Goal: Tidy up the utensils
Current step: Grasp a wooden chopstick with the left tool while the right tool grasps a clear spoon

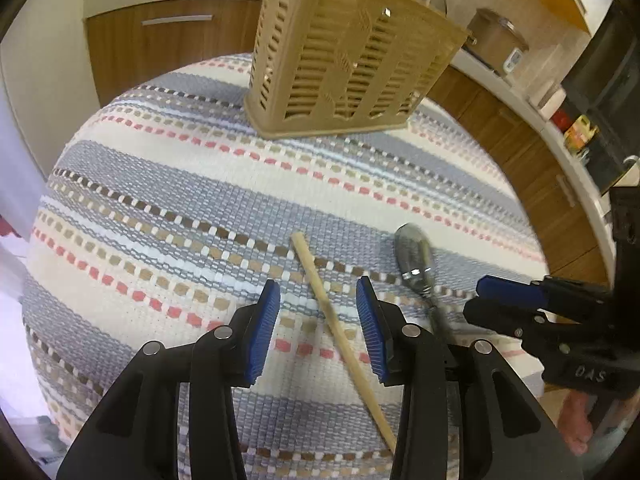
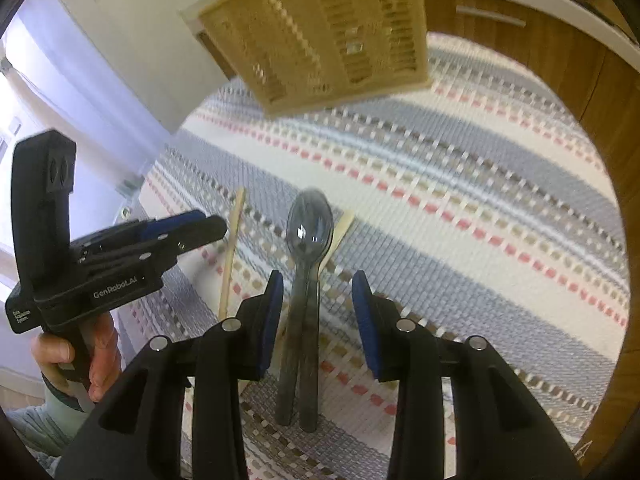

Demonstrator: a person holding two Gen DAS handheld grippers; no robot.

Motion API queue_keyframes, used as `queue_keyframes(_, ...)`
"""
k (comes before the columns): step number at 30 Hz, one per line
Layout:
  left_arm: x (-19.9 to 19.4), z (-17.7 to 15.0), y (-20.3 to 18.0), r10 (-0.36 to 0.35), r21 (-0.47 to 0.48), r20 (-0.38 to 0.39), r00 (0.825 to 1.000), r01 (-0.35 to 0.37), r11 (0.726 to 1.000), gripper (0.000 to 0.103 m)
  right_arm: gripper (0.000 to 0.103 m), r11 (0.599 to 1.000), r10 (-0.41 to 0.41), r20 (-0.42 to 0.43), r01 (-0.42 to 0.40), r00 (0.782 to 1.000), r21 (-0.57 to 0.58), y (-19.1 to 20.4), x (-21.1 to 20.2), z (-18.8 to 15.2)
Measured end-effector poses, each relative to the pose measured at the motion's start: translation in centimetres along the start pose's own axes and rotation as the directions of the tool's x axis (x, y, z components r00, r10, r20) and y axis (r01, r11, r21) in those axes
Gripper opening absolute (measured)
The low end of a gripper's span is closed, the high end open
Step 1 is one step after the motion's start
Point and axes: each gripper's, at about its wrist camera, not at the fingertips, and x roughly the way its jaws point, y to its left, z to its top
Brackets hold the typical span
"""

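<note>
A beige slotted utensil holder (image 1: 348, 56) stands at the far side of a striped woven mat (image 1: 180, 216); it also shows in the right wrist view (image 2: 320, 32). A wooden chopstick (image 1: 340, 332) lies on the mat between the open blue pads of my left gripper (image 1: 318, 312). Two stacked metal spoons (image 2: 308, 248) lie between the open pads of my right gripper (image 2: 318, 304), with a second wooden stick (image 2: 340, 228) under them. The spoons (image 1: 414, 260) show right of the chopstick, the right gripper (image 1: 500, 300) beside them. The left gripper (image 2: 192, 228) and chopstick (image 2: 232, 248) show in the right view.
Wooden cabinets (image 1: 160, 40) with a white counter run behind and to the right (image 1: 540, 168). A pot (image 1: 496, 36) and jars (image 1: 576, 132) stand on the counter. A white wall panel (image 2: 132, 52) is at the left. The mat's edge curves close to the cabinets.
</note>
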Motion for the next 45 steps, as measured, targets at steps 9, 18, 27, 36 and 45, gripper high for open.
queue_keyframes(9, 1.3, -0.6, -2.3, 0.144, 0.127, 0.041, 0.989, -0.148, 0.981, 0.027, 0.021, 0.997, 0.000, -0.049, -0.003, 0.999, -0.081, 2.8, 2.3, 0.2)
queue_keyframes(18, 1.1, 0.0, -1.3, 0.109, 0.121, 0.030, 0.994, -0.112, 0.986, 0.018, 0.003, 0.992, -0.065, -0.041, 0.060, 0.997, -0.109, 3.7, 3.3, 1.1)
queue_keyframes(27, 0.9, 0.4, -1.2, 0.084, 0.132, -0.009, 0.996, -0.082, 0.988, 0.018, 0.002, 0.992, -0.100, 0.008, 0.099, 0.995, 0.084, -3.1, 1.1, 1.8)
queue_keyframes(36, 1.4, 0.4, -2.0, 0.109, 0.171, 0.002, 0.994, -0.107, 0.979, 0.019, 0.040, 0.998, 0.020, -0.002, -0.020, 1.000, -0.064, 1.7, 1.9, 2.1)
queue_keyframes(45, 1.3, 0.5, -1.5, 0.078, 0.169, -0.005, 0.997, -0.076, 0.983, 0.020, 0.018, 0.984, -0.098, -0.133, 0.076, 0.986, -0.161, 4.0, 5.8, 3.3)
